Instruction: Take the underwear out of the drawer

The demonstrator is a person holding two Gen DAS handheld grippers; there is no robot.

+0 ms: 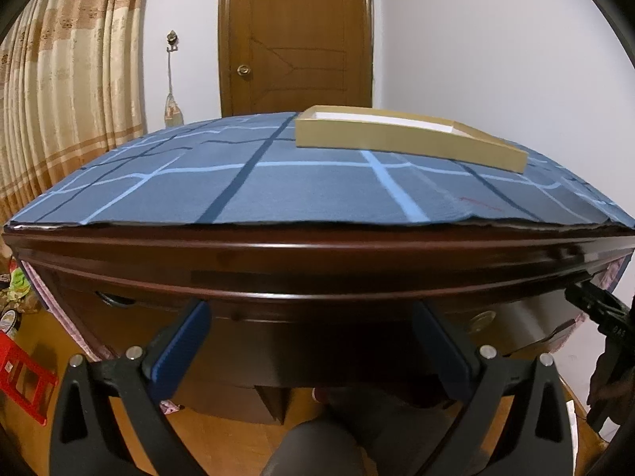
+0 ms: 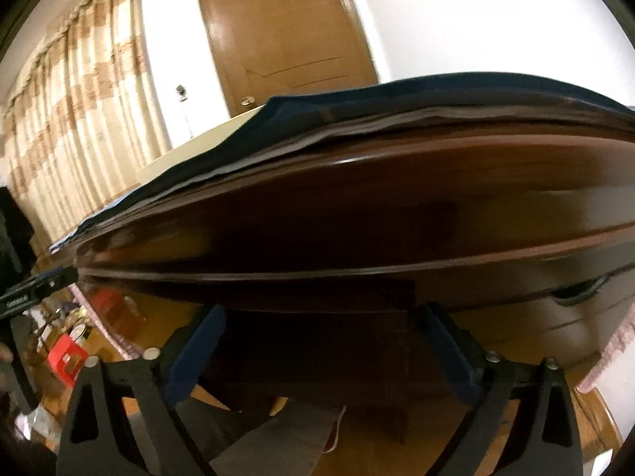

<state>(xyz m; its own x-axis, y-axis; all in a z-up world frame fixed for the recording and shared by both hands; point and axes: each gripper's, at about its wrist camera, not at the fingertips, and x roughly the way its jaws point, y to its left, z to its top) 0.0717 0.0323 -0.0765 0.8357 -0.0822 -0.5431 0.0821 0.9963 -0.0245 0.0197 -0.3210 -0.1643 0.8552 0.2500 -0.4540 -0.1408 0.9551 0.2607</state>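
Note:
A dark wooden table [image 1: 317, 254] covered by a blue checked cloth [image 1: 301, 182] fills the left wrist view. Drawer fronts sit under its edge, one with a recessed handle at the left [image 1: 115, 299] and one at the right in the right wrist view [image 2: 583, 291]. No underwear shows. My left gripper [image 1: 313, 307] is open and empty, its blue fingertips just under the table's front edge. My right gripper [image 2: 317, 311] is open and empty, also close under the edge, and shows in the left wrist view at the far right [image 1: 595, 301].
A shallow tan cardboard box [image 1: 405, 139] lies on the cloth at the back right. A wooden door [image 1: 295, 35] and beige curtains [image 1: 67, 79] stand behind. A red plastic stool [image 1: 20, 377] and clutter lie on the floor at the left.

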